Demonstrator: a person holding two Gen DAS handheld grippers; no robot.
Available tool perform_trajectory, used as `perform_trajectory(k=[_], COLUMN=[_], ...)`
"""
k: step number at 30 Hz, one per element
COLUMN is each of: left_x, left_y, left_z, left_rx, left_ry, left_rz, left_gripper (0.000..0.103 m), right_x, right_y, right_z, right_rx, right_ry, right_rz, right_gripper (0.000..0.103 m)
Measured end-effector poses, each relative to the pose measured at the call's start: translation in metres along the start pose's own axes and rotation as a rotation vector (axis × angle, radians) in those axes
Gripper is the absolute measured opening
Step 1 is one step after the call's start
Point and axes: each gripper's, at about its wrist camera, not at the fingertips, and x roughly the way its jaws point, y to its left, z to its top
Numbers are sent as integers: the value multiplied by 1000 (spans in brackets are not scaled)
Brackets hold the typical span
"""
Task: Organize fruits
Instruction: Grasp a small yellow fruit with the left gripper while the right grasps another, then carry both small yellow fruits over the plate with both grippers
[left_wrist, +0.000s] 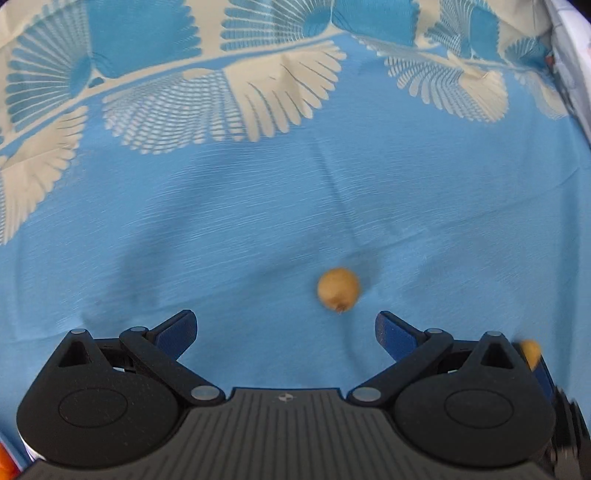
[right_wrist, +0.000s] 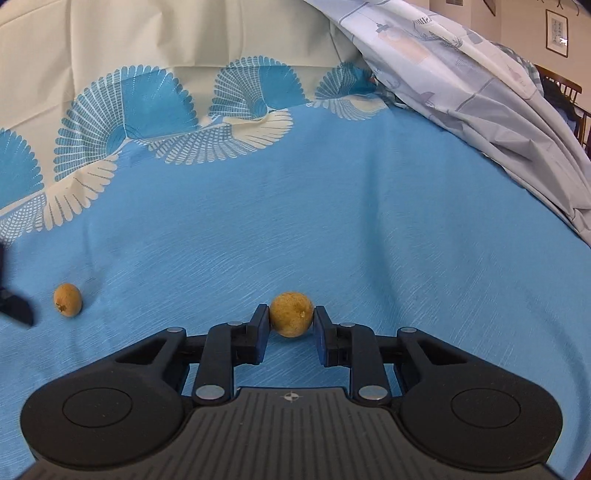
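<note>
Surface: a blue cloth (right_wrist: 369, 229) with cream and blue fan-shaped patterns along its far edge; what lies beneath it is hidden.
Right gripper (right_wrist: 290, 318): closed on a small round tan fruit (right_wrist: 291, 313), its blue pads touching the fruit on both sides, the fruit low on the cloth.
Left gripper (left_wrist: 286, 326): jaws spread wide, nothing between them, pointing steeply down at the cloth.
Second fruit (left_wrist: 338, 289): a similar tan round fruit lying on the cloth just ahead of the left gripper, nearer its right finger, apart from both; slightly blurred.
Backdrop: a pale grey printed sheet (right_wrist: 480, 85) is bunched at the cloth's right side.
</note>
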Motion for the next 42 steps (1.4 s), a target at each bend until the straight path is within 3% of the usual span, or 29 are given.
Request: perform_trajectory(k=[4,5,6,7,8,12,16,21,24,27,31,36,42], left_x=[17,13,9,6,4,-8,-45,-127,-176,-220,-265,-306,-347], left_y=[-3,-1,-1,0,2,13,26,63,90,119,155,194,220], left_z=[10,12,12,12,13,11,-8,-68,-117,-166,-226,-290,-344], left_rx=[-36,-46,-35,-22,-21,-40,-38,-67,-90,-113,-146,-207,-273], left_ry=[15,-10,-30,-33,-22,-17,-39,-78,-84,-76,-66,-75,-142], left_rz=[16,19,20,11,1,-6,3,-19,10,61,130,178,202], left_gripper=[95,79,50,31,27,27,27,27,27,27,27,27,27], right_x=[1,1,0,-1,-1,-3,-6,-27,-52,-97,-189,-284,-364], right_y=[2,3,3,3,2,3,1,9,10,2,-4,6,28], right_z=[-1,-1,-1,-1,0,-2,-1,-1,-1,3,-6,-34,-58], right_rx=[-7,-8,-6,-2,4,13,30,-23,-79,-63,-106,-195,-260], right_ry=[-6,-7,-8,-9,-11,-20,-38,-153,-190,-194,-220,-125,-66], right_rz=[-5,-6,-7,-7,-9,-20,-12,34,52,115,286,506,699], right_gripper=[29,29,29,29,29,27,27,26,27,27,27,27,27])
